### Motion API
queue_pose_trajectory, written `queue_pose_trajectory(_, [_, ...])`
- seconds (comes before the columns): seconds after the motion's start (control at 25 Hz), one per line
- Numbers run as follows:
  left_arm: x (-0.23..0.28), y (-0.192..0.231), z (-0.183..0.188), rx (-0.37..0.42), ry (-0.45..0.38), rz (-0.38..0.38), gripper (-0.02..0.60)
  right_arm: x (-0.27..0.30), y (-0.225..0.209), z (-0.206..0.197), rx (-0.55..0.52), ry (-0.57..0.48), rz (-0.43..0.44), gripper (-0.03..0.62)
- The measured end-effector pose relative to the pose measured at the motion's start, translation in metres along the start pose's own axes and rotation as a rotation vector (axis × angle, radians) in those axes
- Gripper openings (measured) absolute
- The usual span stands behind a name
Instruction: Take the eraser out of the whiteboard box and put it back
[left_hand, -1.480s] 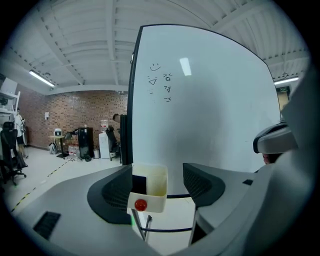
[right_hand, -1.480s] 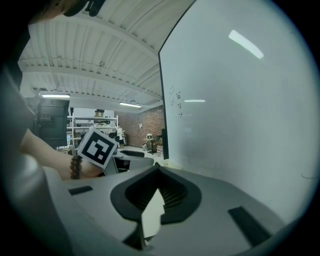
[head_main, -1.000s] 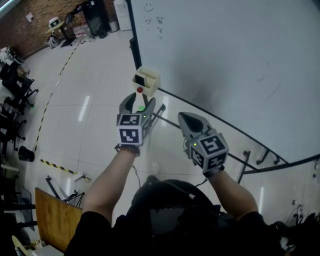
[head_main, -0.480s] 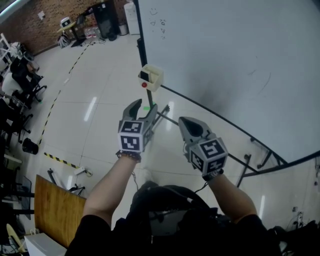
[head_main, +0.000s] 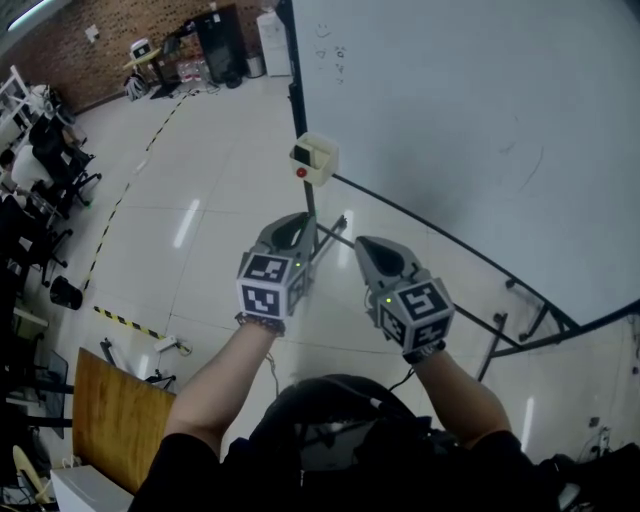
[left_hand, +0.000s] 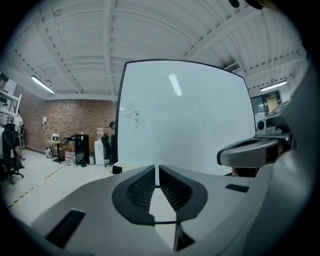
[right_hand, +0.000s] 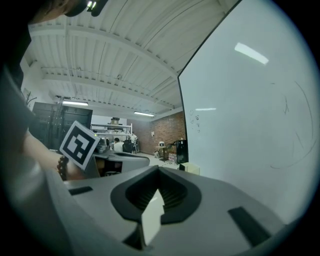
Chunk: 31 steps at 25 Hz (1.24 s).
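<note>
The cream whiteboard box (head_main: 316, 158) hangs at the whiteboard's lower left corner, with a dark eraser (head_main: 302, 154) showing in it and a red dot below. My left gripper (head_main: 291, 226) hovers short of the box and below it. Its jaws have just been closing and stand shut with nothing between them (left_hand: 156, 168). In the left gripper view the box (left_hand: 122, 167) lies ahead, left of the jaws. My right gripper (head_main: 371, 249) stands beside the left one, shut and empty (right_hand: 159, 171). The box (right_hand: 190, 168) shows just right of its jaws.
The large whiteboard (head_main: 480, 120) fills the upper right, on a black stand with legs (head_main: 520, 305) on the tiled floor. A wooden board (head_main: 115, 410) lies lower left. Office chairs (head_main: 50, 150) and striped floor tape (head_main: 120, 318) are at the left.
The left gripper's jaws went from wide open to shut, with nothing in them. Both grippers have drawn back from the box, which now sits farther from the left tips.
</note>
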<state>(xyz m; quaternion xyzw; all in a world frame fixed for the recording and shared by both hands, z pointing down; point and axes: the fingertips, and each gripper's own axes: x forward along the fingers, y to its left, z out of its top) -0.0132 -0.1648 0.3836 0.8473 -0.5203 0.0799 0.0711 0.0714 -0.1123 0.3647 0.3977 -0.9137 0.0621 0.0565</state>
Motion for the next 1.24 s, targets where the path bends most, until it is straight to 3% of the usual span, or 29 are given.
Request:
queue_pose_trajectory(0.56, [-0.029,0.015,-0.004,0.008,0.025,-0.109,0.0,0.029,0.036,0.006,0.012,0.01,-0.038,0.025])
queue_pose_trajectory(1.24, [-0.034,0.025,-0.005,-0.004,0.016,-0.147,0.0,0.04,0.047,0.006,-0.008,0.024,-0.065,0.024])
